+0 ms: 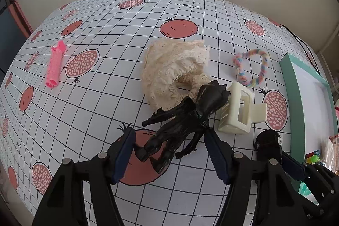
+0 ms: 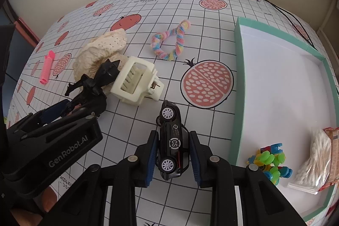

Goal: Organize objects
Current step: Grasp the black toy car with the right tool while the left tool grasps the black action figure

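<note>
Two grippers stand wide open on the grid-printed tablecloth: the left gripper around a glossy black figurine beside the lacy cream scrunchie, the right gripper astride a shiny black toy car lying on its side.

Tablecloth white, black grid, salmon pomegranates printed. Hair roller pink. Scrunchie cream lace. Twisted hair tie pastel pink, blue, yellow. Claw clip ivory. Figurine glossy black. Toy car black, white wheels, white "CS" mark. Box mint-green walled, white inside. Gripper pads blue.
</note>
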{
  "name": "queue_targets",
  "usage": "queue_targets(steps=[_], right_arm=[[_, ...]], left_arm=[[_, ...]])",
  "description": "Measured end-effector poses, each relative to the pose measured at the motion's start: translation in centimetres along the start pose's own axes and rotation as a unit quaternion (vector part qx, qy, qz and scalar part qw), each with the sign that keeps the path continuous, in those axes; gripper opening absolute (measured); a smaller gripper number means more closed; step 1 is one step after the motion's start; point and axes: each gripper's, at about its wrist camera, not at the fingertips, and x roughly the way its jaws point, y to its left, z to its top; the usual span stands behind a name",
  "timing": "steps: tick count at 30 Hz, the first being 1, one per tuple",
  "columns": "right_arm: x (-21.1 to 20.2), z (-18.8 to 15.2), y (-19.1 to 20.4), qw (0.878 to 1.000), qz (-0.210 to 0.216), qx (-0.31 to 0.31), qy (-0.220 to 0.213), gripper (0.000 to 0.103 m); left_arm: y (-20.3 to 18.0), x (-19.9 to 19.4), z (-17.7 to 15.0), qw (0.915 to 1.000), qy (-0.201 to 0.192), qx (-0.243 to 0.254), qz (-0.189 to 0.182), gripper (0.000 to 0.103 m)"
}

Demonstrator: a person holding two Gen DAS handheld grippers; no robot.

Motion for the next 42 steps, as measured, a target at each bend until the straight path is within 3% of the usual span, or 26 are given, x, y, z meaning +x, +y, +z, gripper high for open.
queue_targets(steps=[3,6,8,24,42], right_arm=[[0.0,0.0,0.0,1.000,0.000,-0.001,0.000,0.031],[0.0,0.0,-0.1,1.000,0.001,-0.001,-0.001,0.031],[-0.2,0.0,-0.1,1.000,0.003,-0.003,-0.003,0.031],[-1.0,0.1,-0.5,1.000,0.009,-0.003,-0.016,0.031],[-4.1,0.3,-1.0,0.997,0.030,0.001,-0.077,0.031]], left_arm=[[-0.1,0.0,0.0,1.0000,-0.002,0.002,0.001,0.068],[0.0,-0.5,0.2,0.9999,-0.010,-0.002,-0.003,0.042],[0.1,-0.6,0.0,0.9999,-0.008,-0.003,-0.008,0.040],[0.2,-1.9,0.0,0.9993,-0.033,-0.002,-0.019,0.038],[0.2,-5.3,0.7,0.9938,-0.098,-0.018,-0.049,0.038]])
